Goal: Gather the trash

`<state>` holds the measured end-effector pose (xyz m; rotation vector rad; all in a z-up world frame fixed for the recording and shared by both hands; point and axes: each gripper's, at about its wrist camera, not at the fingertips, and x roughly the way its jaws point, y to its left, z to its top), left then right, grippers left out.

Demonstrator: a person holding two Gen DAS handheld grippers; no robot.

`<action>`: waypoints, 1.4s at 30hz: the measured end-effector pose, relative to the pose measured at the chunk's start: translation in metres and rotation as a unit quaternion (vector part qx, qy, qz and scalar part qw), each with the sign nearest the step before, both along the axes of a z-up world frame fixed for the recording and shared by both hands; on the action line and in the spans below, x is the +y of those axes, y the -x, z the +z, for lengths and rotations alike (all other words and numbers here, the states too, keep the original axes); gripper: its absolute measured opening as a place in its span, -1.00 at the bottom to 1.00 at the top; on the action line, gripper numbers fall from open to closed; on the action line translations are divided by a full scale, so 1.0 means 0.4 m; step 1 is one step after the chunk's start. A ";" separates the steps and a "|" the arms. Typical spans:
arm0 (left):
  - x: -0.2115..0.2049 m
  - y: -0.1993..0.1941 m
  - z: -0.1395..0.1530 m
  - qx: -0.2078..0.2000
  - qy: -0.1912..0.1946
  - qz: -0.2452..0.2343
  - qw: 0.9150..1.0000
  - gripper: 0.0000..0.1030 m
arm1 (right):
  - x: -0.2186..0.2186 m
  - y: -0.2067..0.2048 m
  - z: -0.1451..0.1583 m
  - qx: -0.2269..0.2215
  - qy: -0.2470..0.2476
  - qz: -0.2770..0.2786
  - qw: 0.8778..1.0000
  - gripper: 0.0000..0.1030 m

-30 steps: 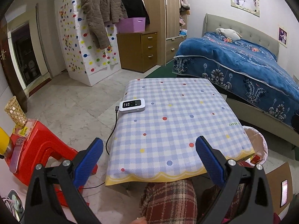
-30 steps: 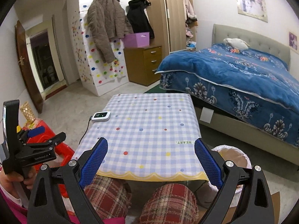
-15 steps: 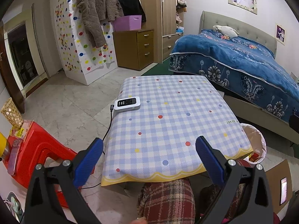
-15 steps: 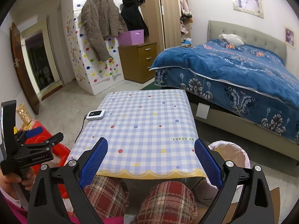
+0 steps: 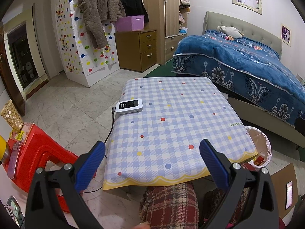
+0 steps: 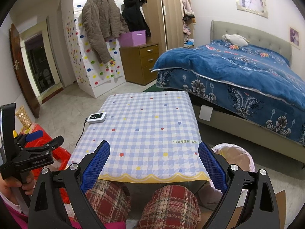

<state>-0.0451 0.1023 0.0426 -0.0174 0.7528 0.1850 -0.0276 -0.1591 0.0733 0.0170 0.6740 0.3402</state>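
Observation:
A low table with a blue checked, dotted cloth (image 5: 171,124) (image 6: 148,129) stands in front of me. No loose trash shows on it. A trash bin with a pink liner (image 5: 261,147) (image 6: 240,156) stands on the floor at the table's near right corner, with some red scraps inside. My left gripper (image 5: 152,164) is open and empty, held above the table's near edge. My right gripper (image 6: 154,166) is open and empty, also over the near edge. The left gripper also shows in the right wrist view (image 6: 36,141) at the far left.
A white device (image 5: 129,106) (image 6: 96,117) with a black cable lies at the table's left edge. A red plastic stool (image 5: 38,152) stands on the left. A bed with a blue blanket (image 5: 247,61) is on the right. My plaid-clad knees (image 6: 144,202) are under the table.
Both views have drifted slightly, with the table shifting in frame. Both grippers have stayed open and empty.

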 end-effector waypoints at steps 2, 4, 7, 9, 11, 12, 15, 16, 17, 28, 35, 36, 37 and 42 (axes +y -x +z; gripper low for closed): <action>0.000 0.000 0.000 0.000 0.000 0.000 1.000 0.87 | 0.000 -0.001 0.000 0.000 0.001 -0.001 1.000 0.80; -0.001 -0.001 0.001 0.000 0.000 0.000 1.000 0.87 | -0.001 -0.001 0.000 0.000 0.000 -0.001 1.000 0.80; -0.002 -0.001 0.000 0.000 0.000 0.000 1.000 0.87 | -0.003 -0.001 -0.001 0.000 0.000 -0.002 1.000 0.80; -0.001 -0.001 0.001 0.000 0.000 0.000 1.000 0.87 | -0.003 -0.002 -0.001 0.000 0.001 -0.001 1.000 0.80; -0.001 -0.001 0.001 0.000 0.000 0.000 1.000 0.87 | -0.003 -0.002 -0.001 0.001 0.000 -0.002 1.000 0.80; -0.002 -0.001 0.000 0.000 0.000 0.000 1.000 0.87 | -0.003 -0.001 -0.001 0.000 0.000 -0.002 1.000 0.80; -0.001 -0.001 0.000 0.000 0.000 0.000 1.000 0.87 | -0.003 -0.002 -0.001 0.001 0.000 -0.001 1.000 0.80; -0.001 -0.001 0.000 0.001 0.000 0.000 1.000 0.87 | -0.003 -0.001 -0.001 0.001 0.000 -0.002 1.000 0.80; -0.003 -0.001 0.000 0.001 0.000 -0.001 1.000 0.87 | -0.003 -0.001 -0.001 0.001 0.000 -0.002 1.000 0.80; -0.011 0.000 -0.001 0.000 -0.001 -0.003 1.000 0.87 | -0.006 -0.001 -0.002 0.001 0.000 -0.003 1.000 0.80; -0.015 -0.001 0.002 -0.001 -0.002 -0.001 1.000 0.87 | -0.011 -0.003 -0.006 0.001 -0.001 -0.004 1.000 0.80; -0.015 -0.001 0.002 -0.001 -0.002 -0.001 1.000 0.87 | -0.012 -0.003 -0.008 0.001 -0.001 -0.004 1.000 0.80; -0.014 -0.001 0.002 -0.001 -0.002 -0.001 1.000 0.87 | -0.011 -0.003 -0.006 0.001 -0.001 -0.004 1.000 0.80; -0.016 -0.003 0.001 0.001 -0.003 -0.003 1.000 0.87 | -0.013 -0.004 -0.008 0.002 -0.001 -0.005 1.000 0.80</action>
